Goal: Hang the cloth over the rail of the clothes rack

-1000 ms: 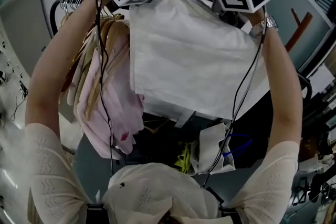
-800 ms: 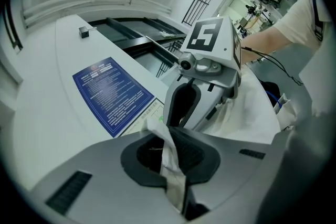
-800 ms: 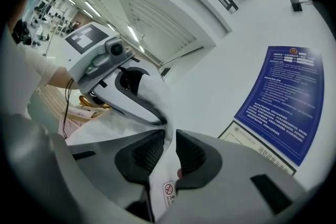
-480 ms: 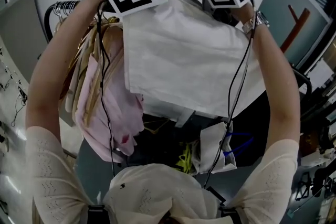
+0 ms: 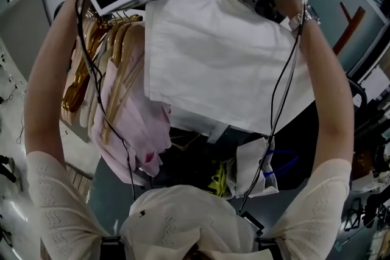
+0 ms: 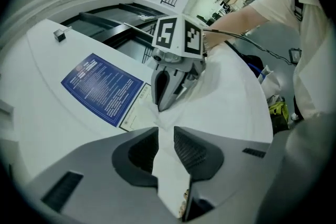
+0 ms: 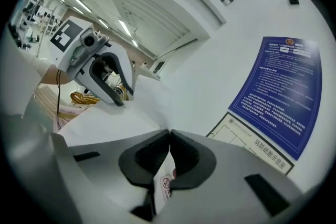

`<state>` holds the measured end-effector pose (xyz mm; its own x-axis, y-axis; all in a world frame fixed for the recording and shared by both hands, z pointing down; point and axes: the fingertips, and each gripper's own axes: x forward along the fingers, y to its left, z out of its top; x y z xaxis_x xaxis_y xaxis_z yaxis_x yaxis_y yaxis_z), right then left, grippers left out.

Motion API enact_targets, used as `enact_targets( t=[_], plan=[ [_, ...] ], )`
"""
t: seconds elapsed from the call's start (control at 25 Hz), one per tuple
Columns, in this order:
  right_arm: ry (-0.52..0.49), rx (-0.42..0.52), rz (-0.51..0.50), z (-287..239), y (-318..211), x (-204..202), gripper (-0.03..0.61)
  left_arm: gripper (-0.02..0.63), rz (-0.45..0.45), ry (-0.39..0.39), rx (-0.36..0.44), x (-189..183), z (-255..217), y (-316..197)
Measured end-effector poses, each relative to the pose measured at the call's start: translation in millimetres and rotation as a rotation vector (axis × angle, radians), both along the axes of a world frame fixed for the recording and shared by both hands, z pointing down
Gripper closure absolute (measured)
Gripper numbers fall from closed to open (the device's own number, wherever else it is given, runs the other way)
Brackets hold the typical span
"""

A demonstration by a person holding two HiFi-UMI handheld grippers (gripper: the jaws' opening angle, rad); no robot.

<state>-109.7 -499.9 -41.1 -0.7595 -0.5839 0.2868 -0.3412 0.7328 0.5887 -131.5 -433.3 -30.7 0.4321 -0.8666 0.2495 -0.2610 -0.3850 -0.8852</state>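
Both arms raised, one hand-held gripper in each hand.

- Left hand-held gripper [image 6: 166, 139]: jaws closed onto the top edge of the white cloth [image 5: 225, 64]; a strip of fabric runs down between the two pads.
- Right hand-held gripper [image 7: 169, 140]: jaws pressed tight on the same edge of the cloth. A small care label [image 7: 164, 186] sits just below its pads.
- The two grippers are near each other, tips facing. A short span of cloth is bunched between them.
- Cloth: hangs below both grippers as a broad, creased sheet. Its lower edge slants down towards the right gripper's side and hangs free.
- Whether the cloth touches the rail: cannot tell. The rail itself cannot be made out near the left arm and the marker cube.
- Outward of the left gripper and lower: a row of golden hangers [image 5: 91, 64], packed close. A pink garment [image 5: 137, 125] hangs from them, beside the cloth's edge.
- Beyond both grippers: a white wall with a blue poster [image 7: 281, 92].
- Black cables [image 5: 280, 88] run from the right gripper down along the cloth towards the person's chest.
- Wristwatch [image 5: 297, 20] on the wrist just behind the right gripper.
- Far below the grippers, under the cloth's lower edge: a white bag [image 5: 250, 167] on the floor.
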Motion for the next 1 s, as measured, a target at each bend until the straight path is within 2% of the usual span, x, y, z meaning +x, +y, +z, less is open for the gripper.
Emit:
enact_targets(
  t=[0.08,0.2,0.28,0.36,0.44,0.52,0.68,0.8,1.0],
  plan=[
    [-0.003,0.003,0.008,-7.7,-14.3,14.0,0.554,0.535,0.009,-0.02,-0.038,0.7,9.4,2.8],
    [-0.013,0.005,0.048,-22.6,-38.1,28.3,0.554,0.535,0.092,0.017,-0.12,13.9,20.3,18.2],
    [-0.004,-0.003,0.063,-24.1,-52.4,25.3,0.554,0.535,0.123,0.047,-0.142,19.6,23.7,23.7],
    [0.014,-0.006,0.032,-16.7,-51.6,11.0,0.552,0.535,0.12,0.063,-0.14,15.7,30.8,28.7],
    [0.0,-0.004,0.011,-7.7,-34.1,-2.8,0.551,0.535,0.117,0.089,-0.142,4.4,43.7,44.3],
    [-0.063,0.014,0.027,-10.9,-17.9,-7.9,0.544,0.535,0.118,0.122,-0.155,-5.5,52.8,60.5],
    [-0.189,0.045,0.046,-39.2,-5.1,3.8,0.529,0.535,0.103,0.148,-0.145,-8.2,50.7,64.1],
    [-0.26,0.034,0.026,-52.0,16.7,14.3,0.529,0.535,0.09,0.151,-0.133,-6.9,50.2,60.9],
    [-0.285,0.038,0.01,-51.8,81.6,25.7,0.529,0.535,0.082,0.192,-0.115,-8.5,49.4,60.8]
  ],
)
